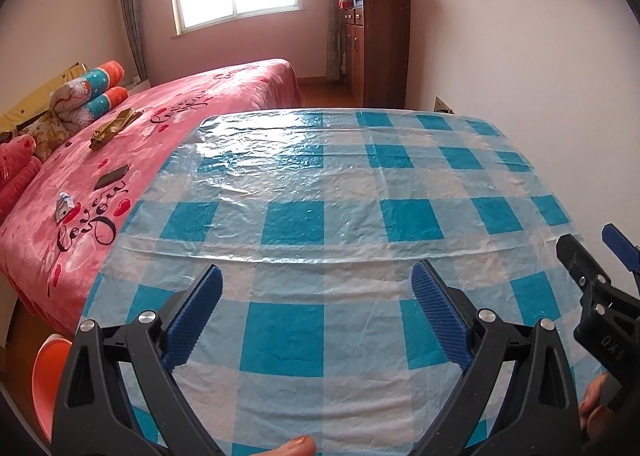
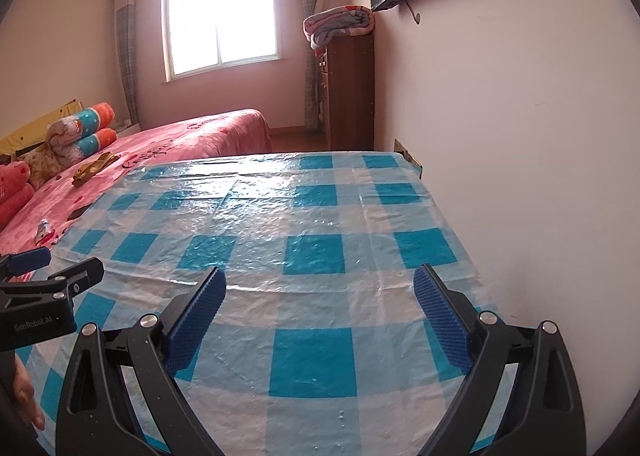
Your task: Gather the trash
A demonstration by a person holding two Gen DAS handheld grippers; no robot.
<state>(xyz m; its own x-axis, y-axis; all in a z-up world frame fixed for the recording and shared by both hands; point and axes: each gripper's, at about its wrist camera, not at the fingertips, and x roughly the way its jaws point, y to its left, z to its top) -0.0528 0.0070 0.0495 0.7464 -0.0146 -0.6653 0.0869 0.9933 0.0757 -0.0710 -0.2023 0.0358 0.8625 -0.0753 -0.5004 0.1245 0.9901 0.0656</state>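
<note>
A table with a blue-and-white checked plastic cloth [image 1: 320, 191] [image 2: 312, 215] fills both views, and nothing lies on it. My left gripper [image 1: 318, 272] hangs open over its near part, with nothing between the fingers. My right gripper [image 2: 320, 274] is open and empty too, just to the right of the left one. Each shows at the edge of the other's view: the right gripper [image 1: 588, 236] and the left gripper [image 2: 70, 259]. On the pink bed to the left lies a small crumpled blue-and-white packet [image 1: 63, 207] [image 2: 43, 230].
The pink bed [image 1: 180, 103] touches the table's left side and also carries a dark flat object [image 1: 113, 175], a golden crumpled piece [image 1: 114, 127] and pillows. A white wall [image 2: 520, 175] runs along the table's right edge. A wooden cabinet [image 1: 380, 51] stands behind, and an orange stool [image 1: 44, 376] at lower left.
</note>
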